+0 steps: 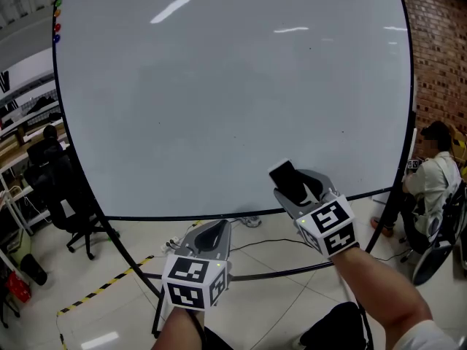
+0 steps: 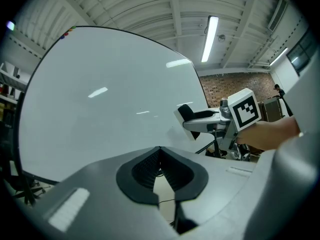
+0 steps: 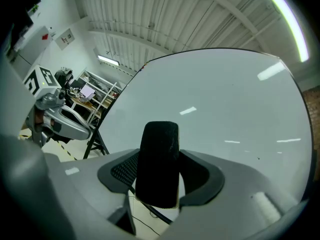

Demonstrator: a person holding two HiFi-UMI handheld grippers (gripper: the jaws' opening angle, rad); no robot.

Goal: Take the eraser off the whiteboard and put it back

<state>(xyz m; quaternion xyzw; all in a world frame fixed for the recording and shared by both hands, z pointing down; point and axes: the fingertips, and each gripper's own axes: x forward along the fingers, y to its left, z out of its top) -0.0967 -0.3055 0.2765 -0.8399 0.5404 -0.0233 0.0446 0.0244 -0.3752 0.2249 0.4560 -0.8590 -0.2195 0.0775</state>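
Head view: high and behind, tilted down, facing the whiteboard [image 1: 219, 86], which fills most of the frame. Left gripper view: looks along my left gripper [image 1: 213, 232], whiteboard ahead, my right gripper [image 1: 295, 182] off to the right. Right gripper view: close to the whiteboard, eraser [image 3: 159, 164] blocking the centre, left gripper at the left edge. All three share the whiteboard.

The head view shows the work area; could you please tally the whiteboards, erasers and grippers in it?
Whiteboard: 1
Eraser: 1
Grippers: 2, the left gripper and the right gripper
Total: 4
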